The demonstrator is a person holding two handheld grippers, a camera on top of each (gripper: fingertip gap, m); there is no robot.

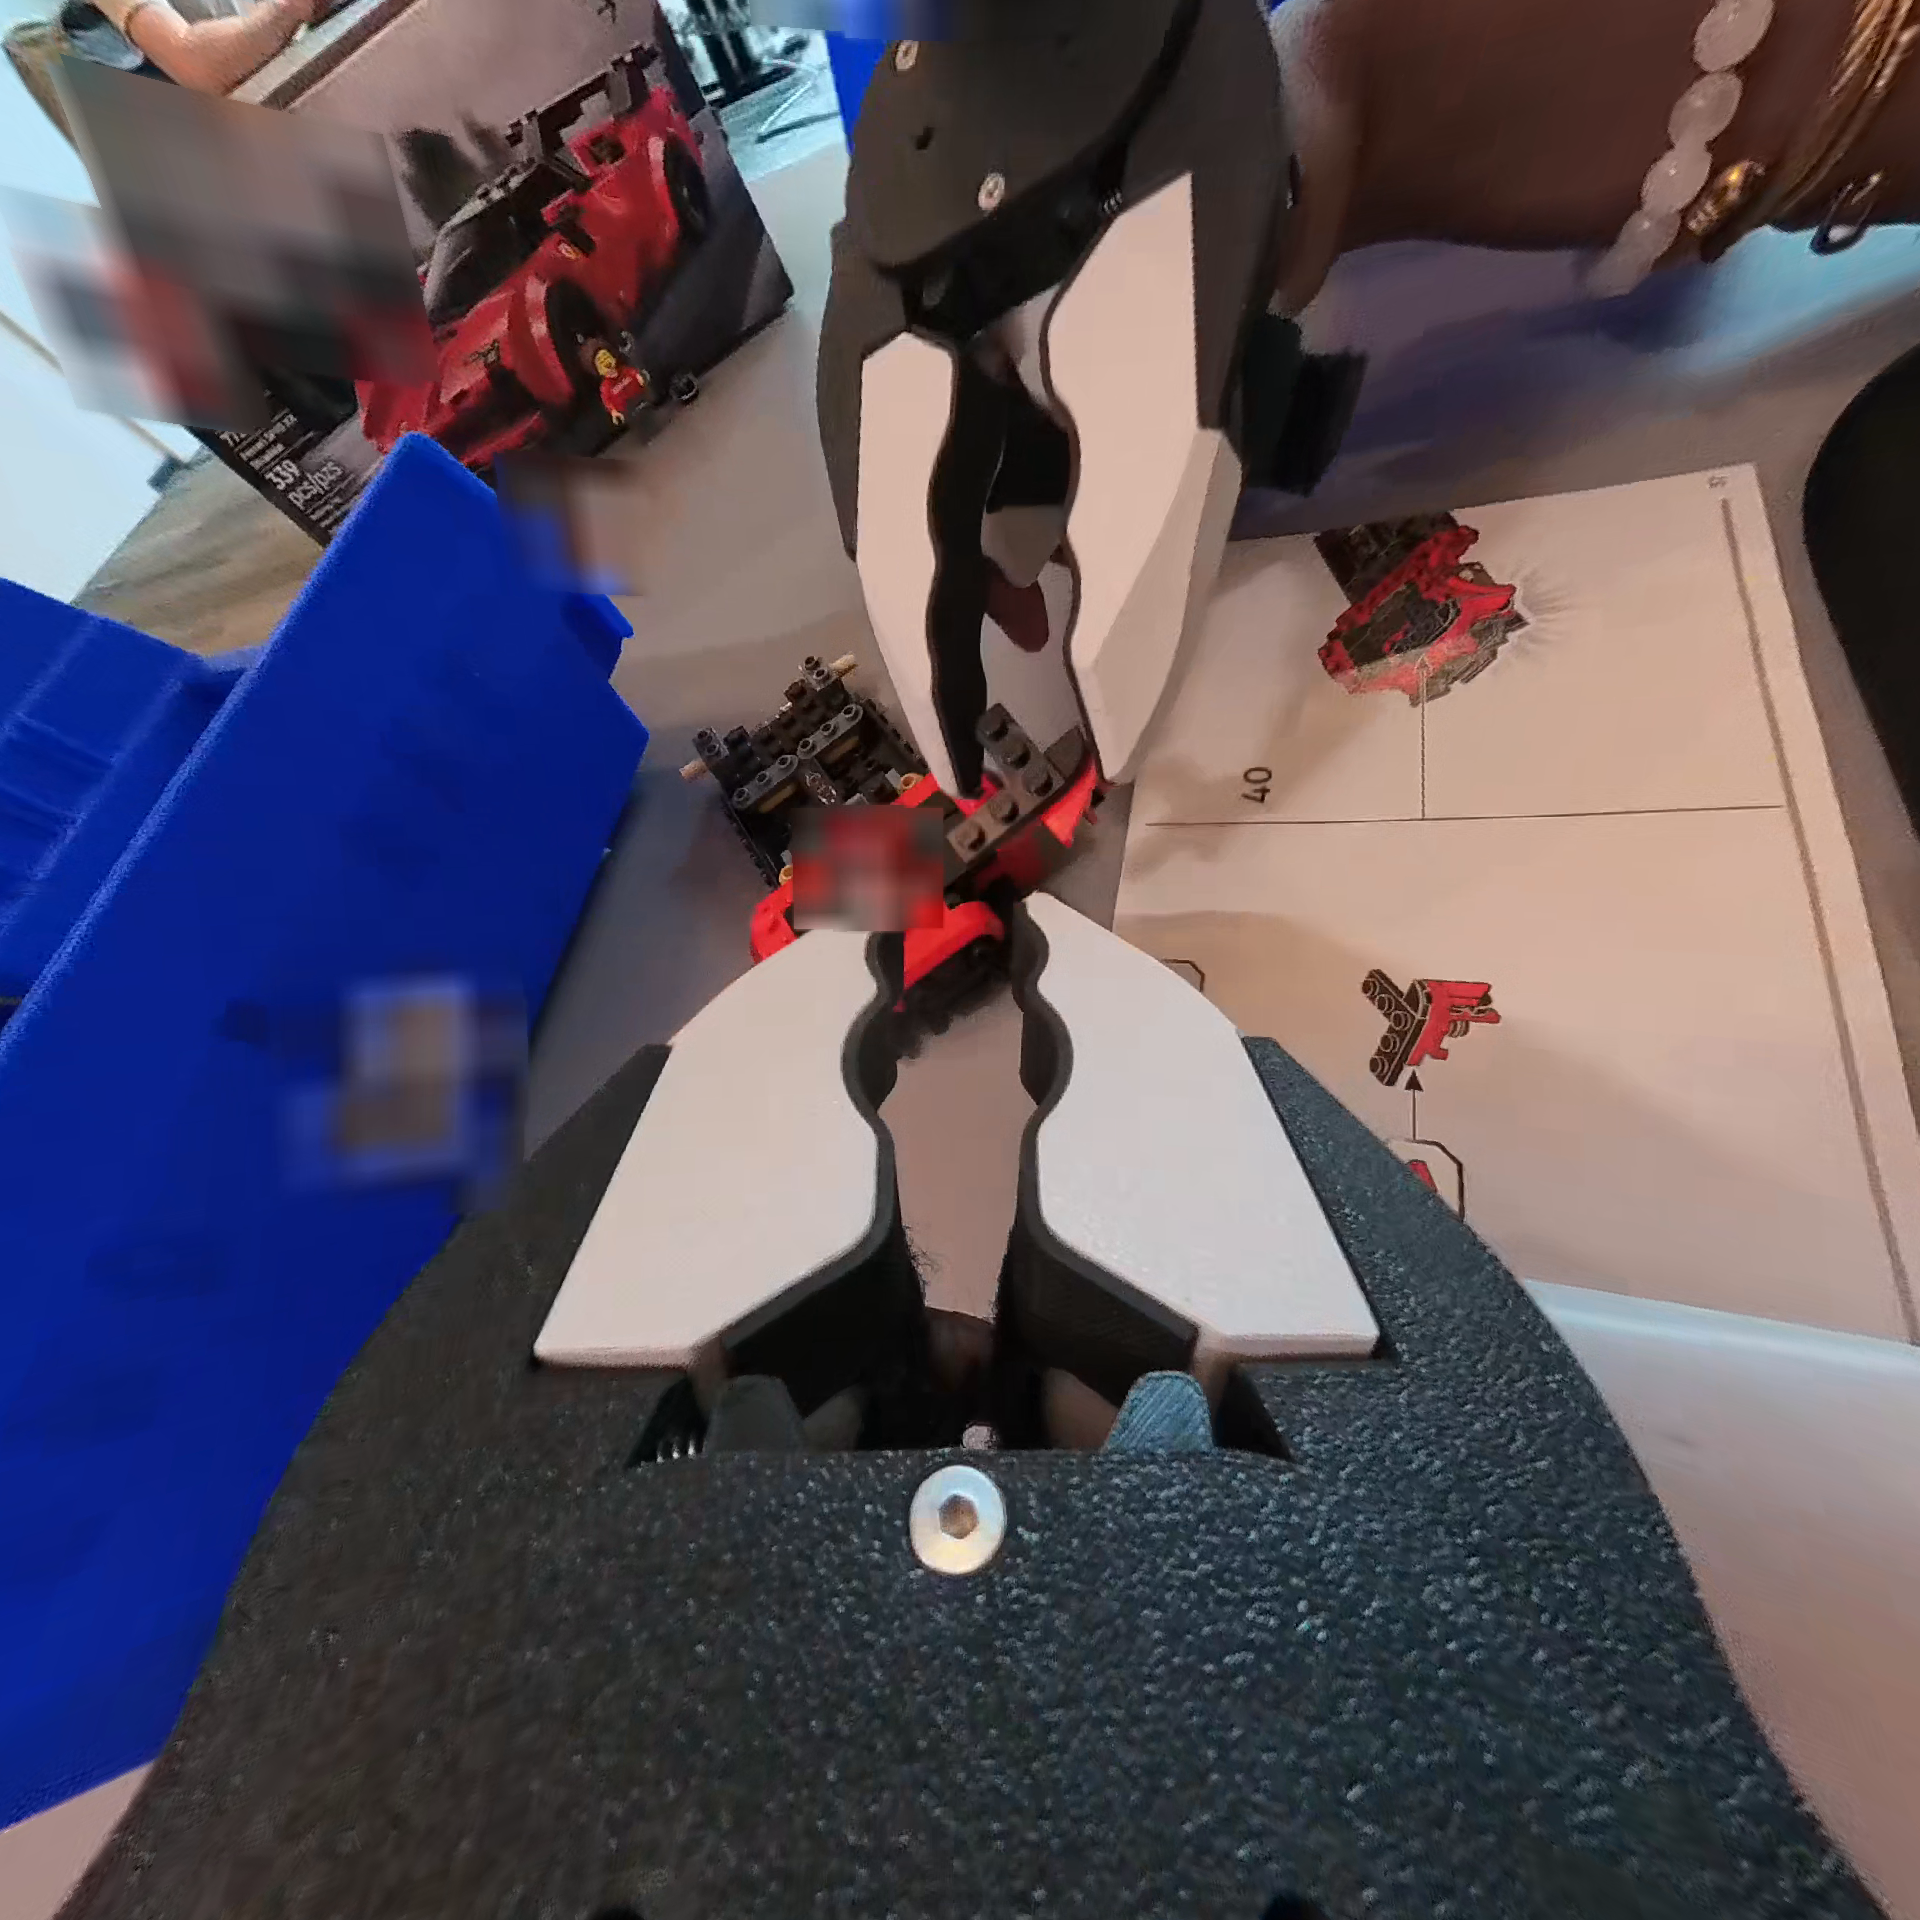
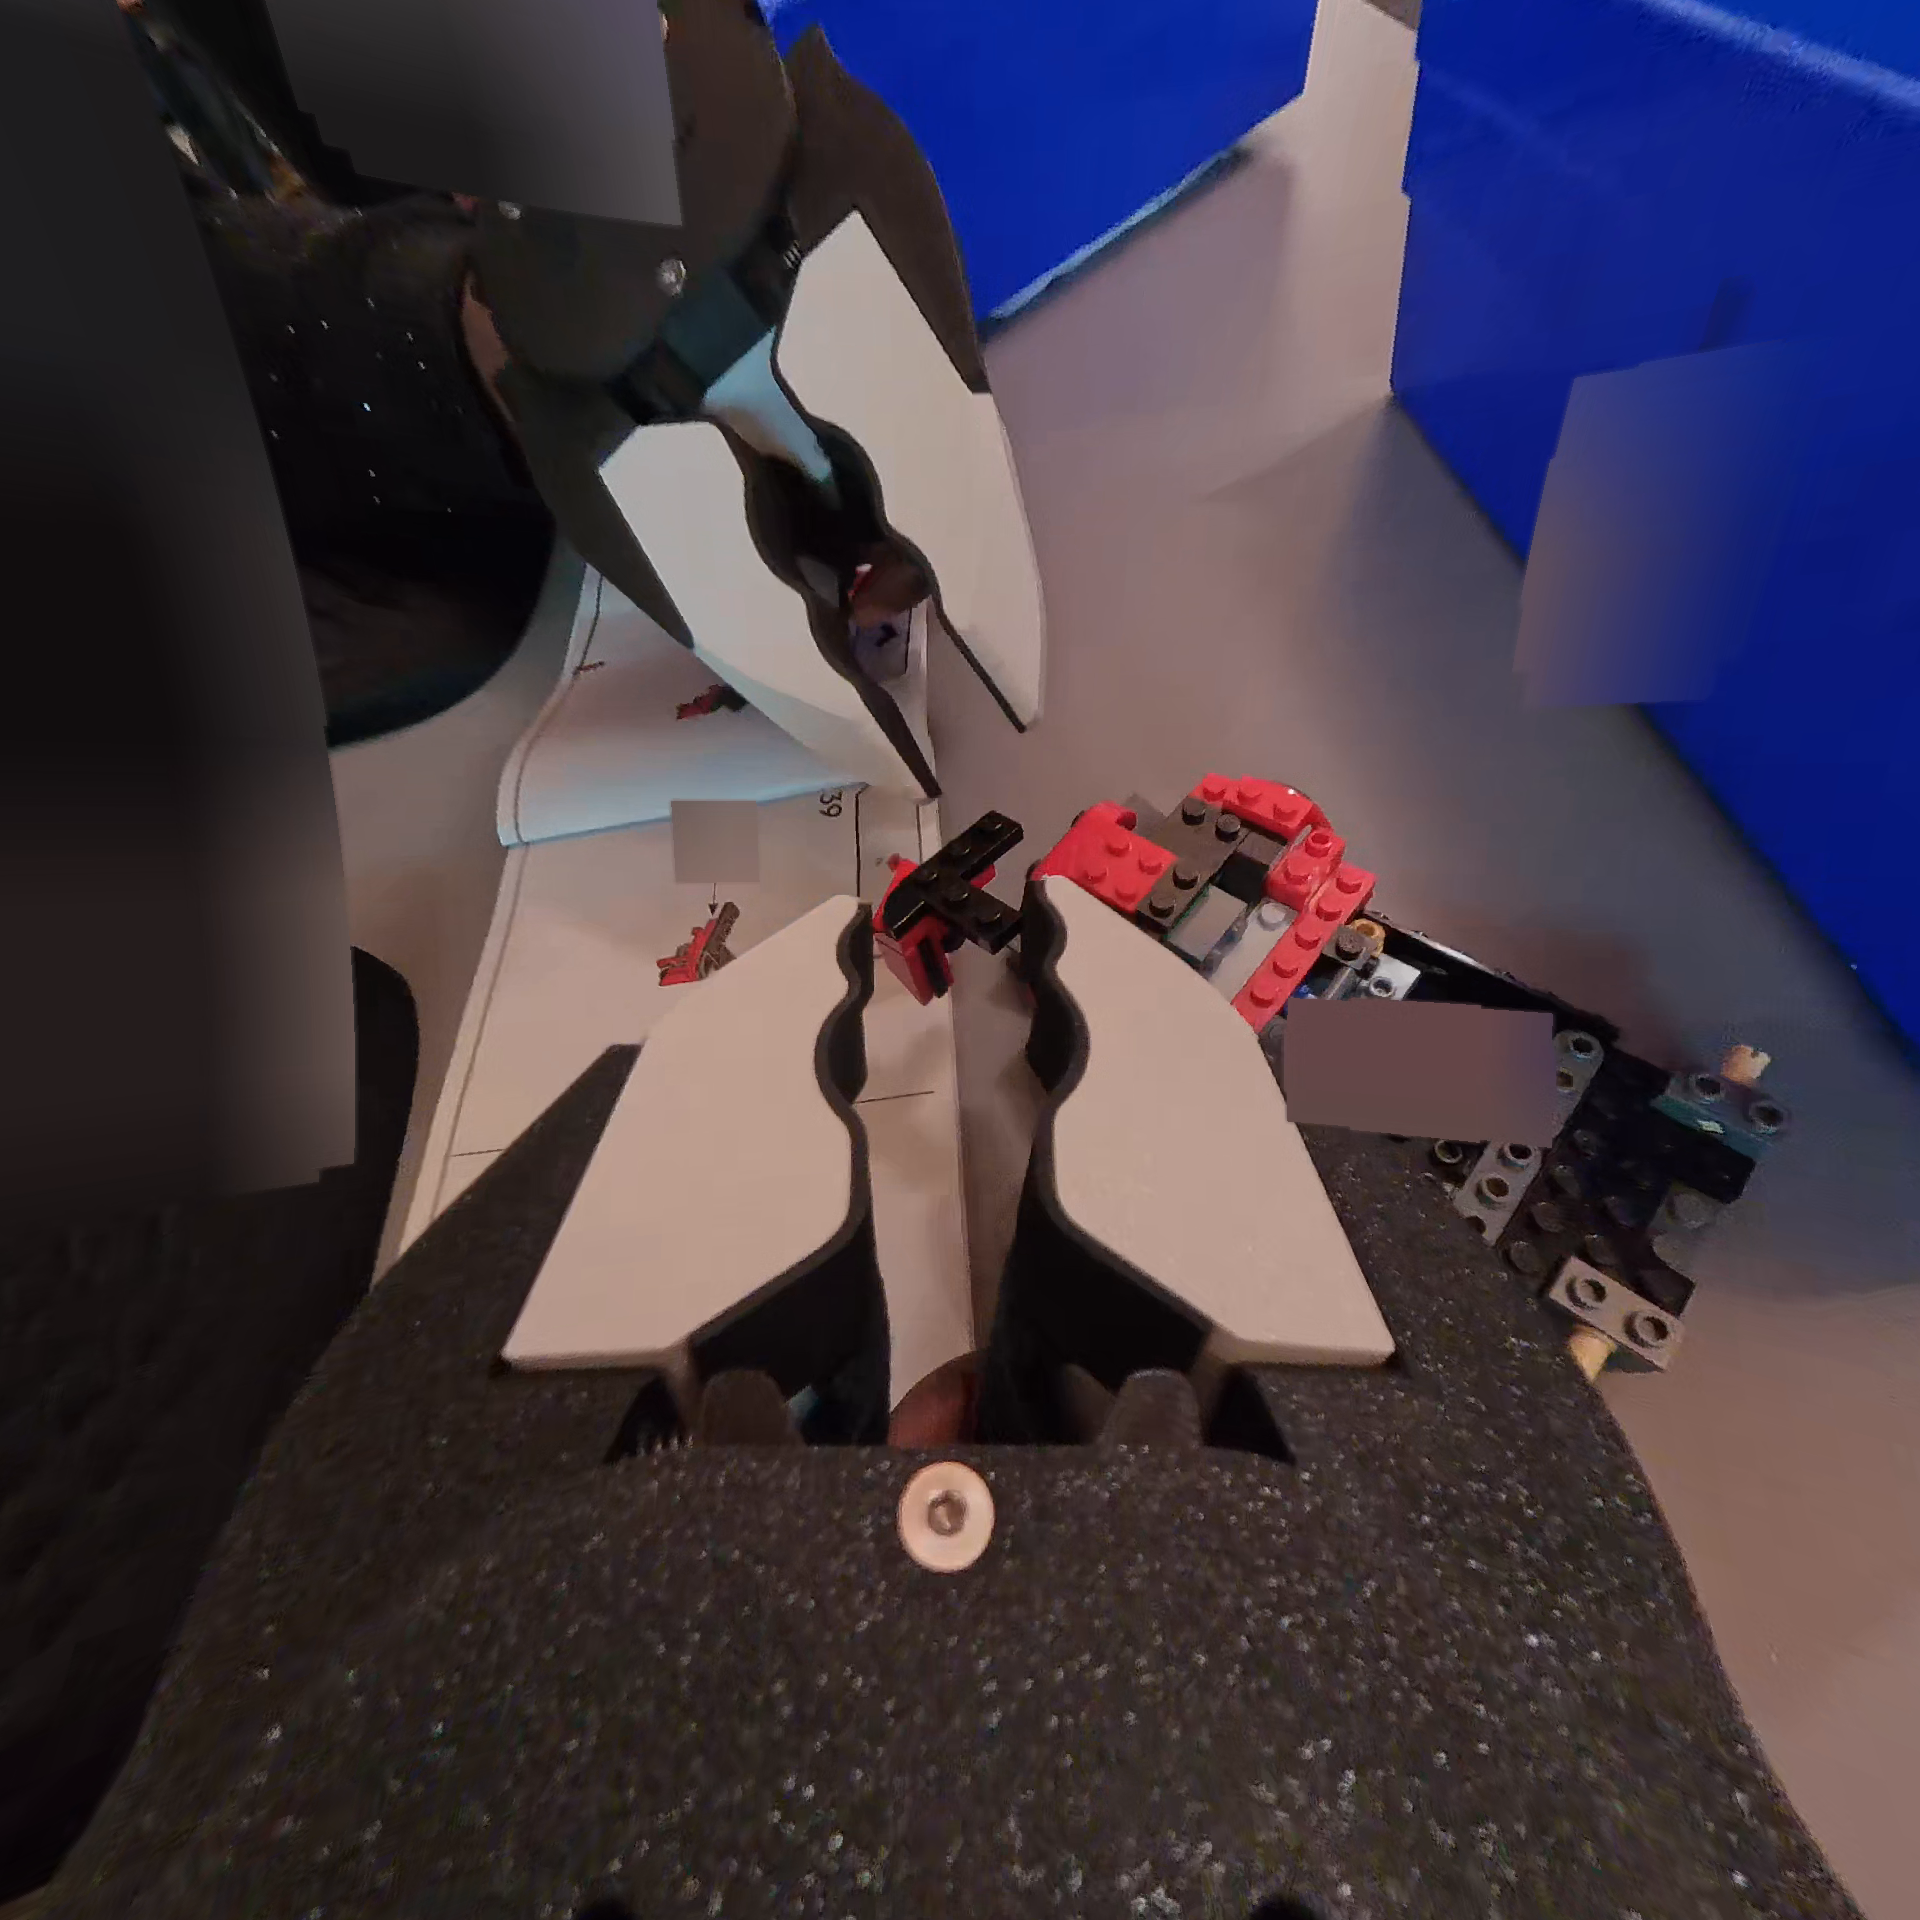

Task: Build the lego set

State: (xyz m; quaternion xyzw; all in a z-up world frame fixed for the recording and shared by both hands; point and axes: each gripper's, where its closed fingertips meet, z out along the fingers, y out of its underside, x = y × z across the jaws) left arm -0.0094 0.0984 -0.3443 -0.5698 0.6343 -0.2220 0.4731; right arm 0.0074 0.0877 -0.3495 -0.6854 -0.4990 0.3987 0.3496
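Two tongs meet at the half-built red-and-black brick car point(image 2: 1236, 883). The right gripper point(image 2: 945, 914) clamps a small black-and-red sub-assembly point(image 2: 951, 904), car at its two o'clock. The left gripper point(image 1: 940, 935) stands apart around the car's red nose. Next, I judge: seat it squarely, press.

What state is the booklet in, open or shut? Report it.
Open: the booklet lies spread flat, printed building steps facing up.

Textured black gripper bodies point(image 1: 956, 1662), pale grey wavy-edged fingers point(image 1: 727, 1164), silver hex screw point(image 1: 957, 1519); seemingly beaded bracelets point(image 1: 1704, 135).
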